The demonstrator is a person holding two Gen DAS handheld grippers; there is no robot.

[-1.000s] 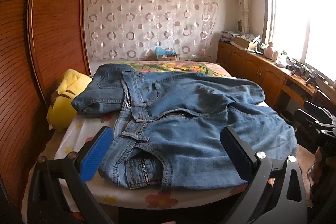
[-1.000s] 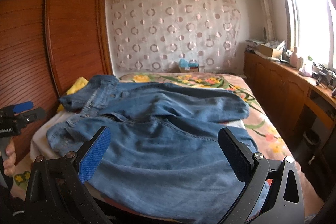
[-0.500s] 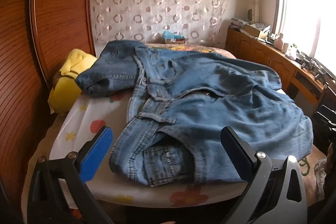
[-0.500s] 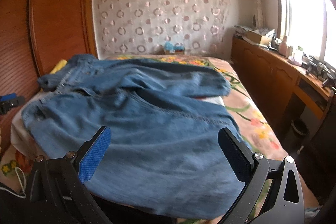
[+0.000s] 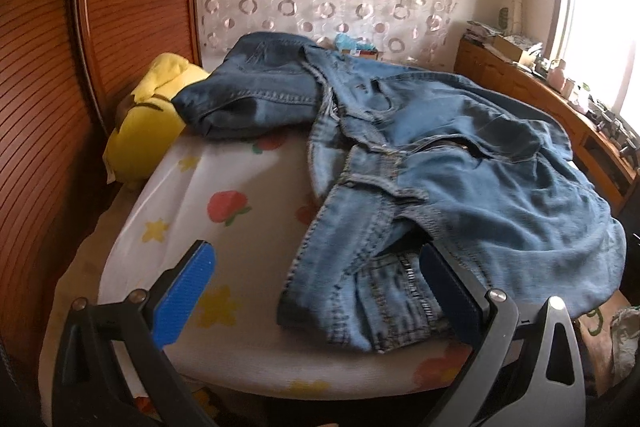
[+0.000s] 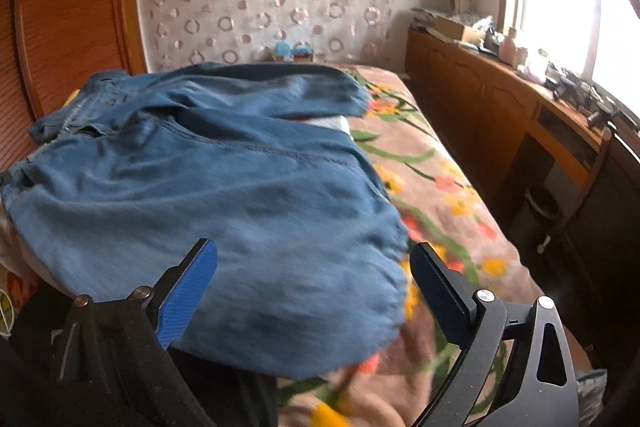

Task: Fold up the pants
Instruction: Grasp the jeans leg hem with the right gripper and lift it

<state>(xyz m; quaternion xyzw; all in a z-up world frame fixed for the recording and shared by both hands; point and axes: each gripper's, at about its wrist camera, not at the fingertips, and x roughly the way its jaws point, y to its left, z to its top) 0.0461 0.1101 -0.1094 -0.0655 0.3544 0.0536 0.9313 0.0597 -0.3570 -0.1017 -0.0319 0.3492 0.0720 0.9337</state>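
Note:
Blue denim pants [image 5: 460, 167] lie crumpled across the bed [image 5: 240, 187], waistband to the left, legs to the right. My left gripper [image 5: 316, 251] is open just above the near waistband corner with the back pocket [image 5: 396, 291]; its right finger sits over that denim without pinching it. In the right wrist view the pants [image 6: 200, 179] end in a leg hem hanging over the bed's near edge. My right gripper [image 6: 313, 247] stands wide with its jaws closing; the hem lies between them, and the blue pads do not press on it.
A yellow plush [image 5: 148, 123] is wedged between the bed and the wooden wardrobe [image 5: 60, 67] on the left. A floral blanket [image 6: 432, 187] covers the bed's right part. A low wooden cabinet [image 6: 480, 99] with clutter runs under the window, with a bin [image 6: 540, 207] beside it.
Both grippers have come down and closer to the bed's near edge, the left toward the waistband corner, the right toward the leg hem. The pants have not moved.

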